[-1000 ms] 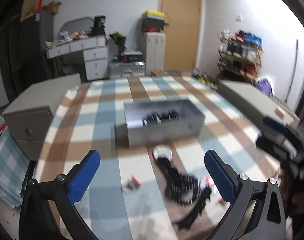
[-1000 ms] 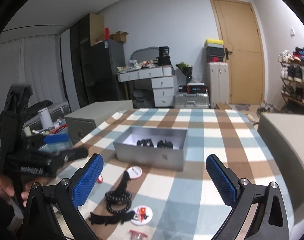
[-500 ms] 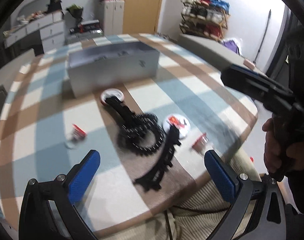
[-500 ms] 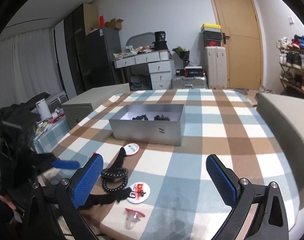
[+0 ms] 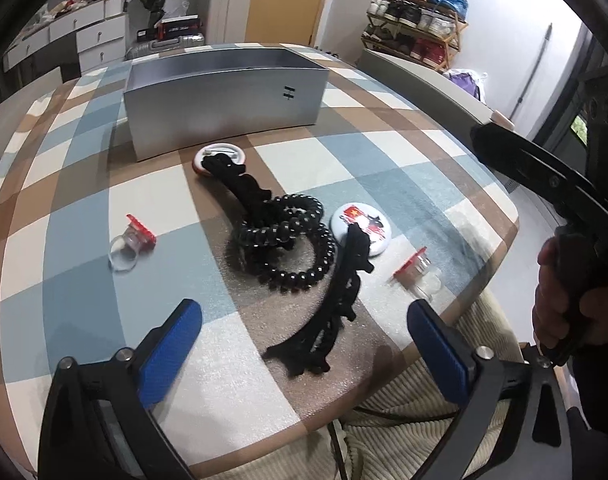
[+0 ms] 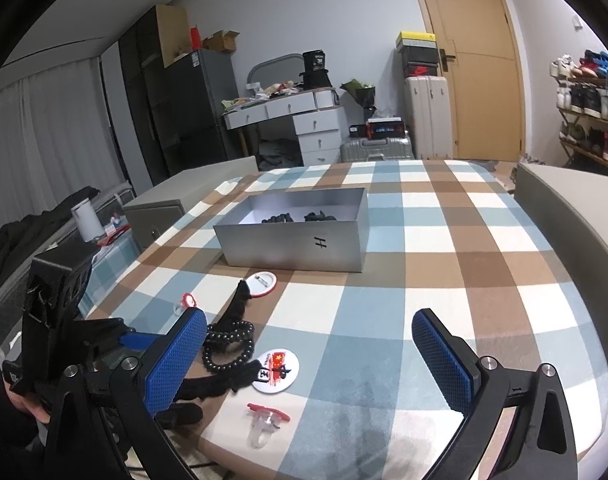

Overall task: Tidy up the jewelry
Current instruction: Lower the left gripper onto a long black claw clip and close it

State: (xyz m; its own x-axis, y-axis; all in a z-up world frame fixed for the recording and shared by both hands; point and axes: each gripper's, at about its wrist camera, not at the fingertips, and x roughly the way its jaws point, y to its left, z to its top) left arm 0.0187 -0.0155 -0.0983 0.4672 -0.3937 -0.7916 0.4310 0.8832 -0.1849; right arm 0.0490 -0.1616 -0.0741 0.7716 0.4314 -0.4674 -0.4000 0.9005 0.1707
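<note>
A silver box point(image 5: 224, 98) stands mid-table; the right wrist view shows black items inside it point(image 6: 300, 216). In front lie a black bead bracelet point(image 5: 292, 248), a black lace choker point(image 5: 335, 308), another black band point(image 5: 240, 188) over a red-rimmed badge point(image 5: 220, 156), a white flag badge point(image 5: 361, 230) and two clear rings with red tags point(image 5: 130, 242) point(image 5: 417, 278). My left gripper point(image 5: 304, 356) is open just above the choker's near end. My right gripper point(image 6: 307, 364) is open and empty over the table's front part; its body shows in the left wrist view point(image 5: 543, 172).
The checked tablecloth point(image 6: 443, 280) covers the table; its front edge is close below both grippers. Grey cabinets point(image 6: 192, 200) point(image 6: 575, 208) flank the table. A desk, suitcases, a door and a shoe rack stand behind.
My left gripper has dropped and moved forward toward the near jewelry, now low over the choker. My right gripper has tilted slightly down and held its place.
</note>
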